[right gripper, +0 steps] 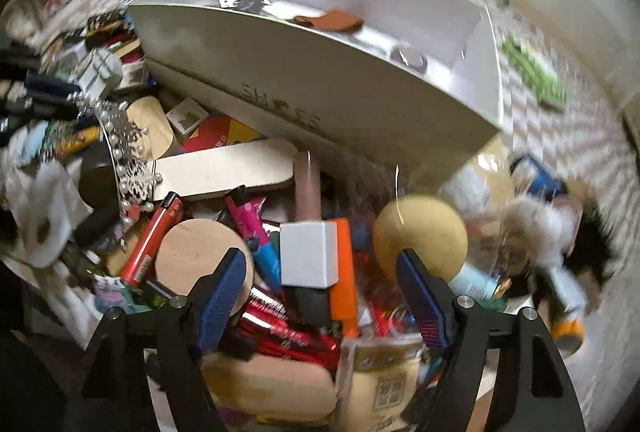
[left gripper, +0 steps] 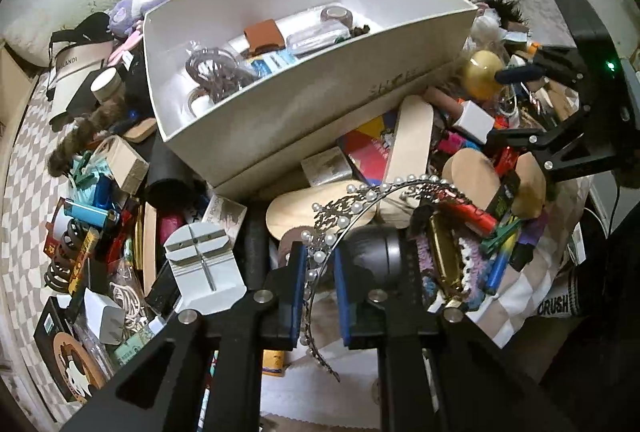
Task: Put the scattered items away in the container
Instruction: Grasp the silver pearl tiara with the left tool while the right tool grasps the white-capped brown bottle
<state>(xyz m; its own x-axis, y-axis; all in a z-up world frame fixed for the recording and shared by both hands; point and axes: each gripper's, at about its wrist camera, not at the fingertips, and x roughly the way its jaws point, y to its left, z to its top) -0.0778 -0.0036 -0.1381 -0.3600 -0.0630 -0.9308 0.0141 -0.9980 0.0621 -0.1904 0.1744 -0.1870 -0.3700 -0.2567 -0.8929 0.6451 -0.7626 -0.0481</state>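
Left wrist view showed the left gripper (left gripper: 319, 272) with its blue pads closed to a narrow gap around the thin band of a pearl tiara (left gripper: 362, 204), which arched up and rightward over the clutter; whether the pads actually pinched the band could not be told. Only this view looked down into the white box (left gripper: 280, 104), far behind the pile, holding a brown pouch (left gripper: 264, 38) and a bagged cable (left gripper: 212, 66). Right wrist view, blurred, showed the right gripper (right gripper: 322, 278) with jaws spread wide and empty above a white cube (right gripper: 308, 252) and an orange lighter (right gripper: 345, 272), the tiara (right gripper: 124, 148) lying at far left
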